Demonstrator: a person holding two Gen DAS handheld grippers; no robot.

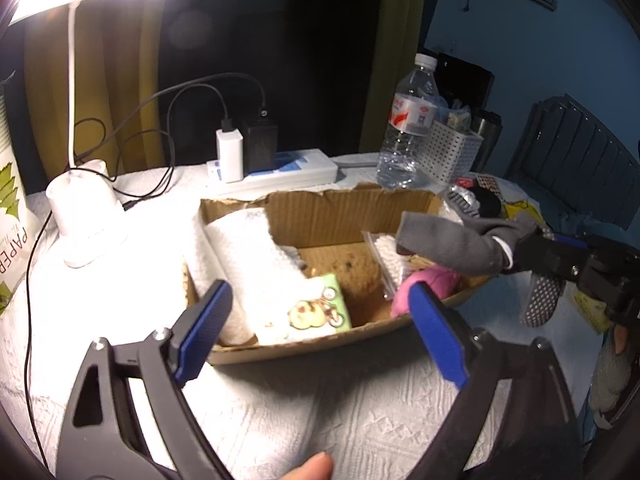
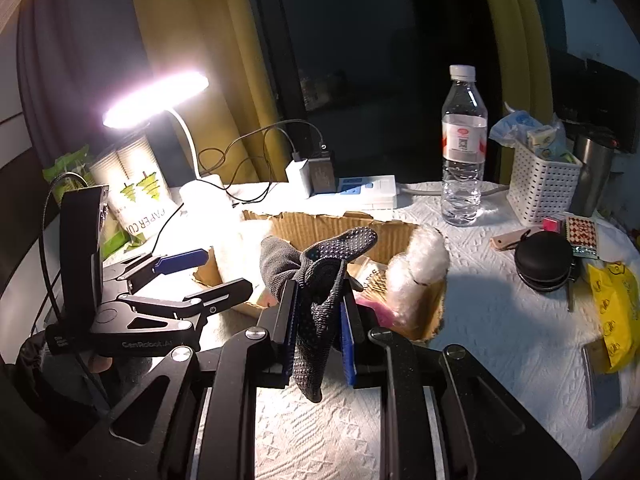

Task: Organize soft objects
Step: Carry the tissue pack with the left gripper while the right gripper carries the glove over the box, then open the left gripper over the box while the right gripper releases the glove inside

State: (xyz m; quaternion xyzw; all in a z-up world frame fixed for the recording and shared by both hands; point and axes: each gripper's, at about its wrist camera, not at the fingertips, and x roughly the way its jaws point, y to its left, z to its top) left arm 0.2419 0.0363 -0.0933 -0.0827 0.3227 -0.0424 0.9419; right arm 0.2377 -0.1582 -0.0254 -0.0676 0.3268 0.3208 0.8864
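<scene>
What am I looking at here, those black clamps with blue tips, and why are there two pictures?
There is no robot. A person holds a hand-squeezed claw in each hand, and each has a wide-angle camera looking forward along its fingers. One picture comes from the left claw, the other from the right claw.

The left claw is open and holds nothing. The right claw is shut on a grey sock with grip dots, lifted over a torn cardboard box.

The box sits on a table under a white cloth and holds a paper towel roll and something pink. Around it are a lit desk lamp, a water bottle and a white basket.
</scene>
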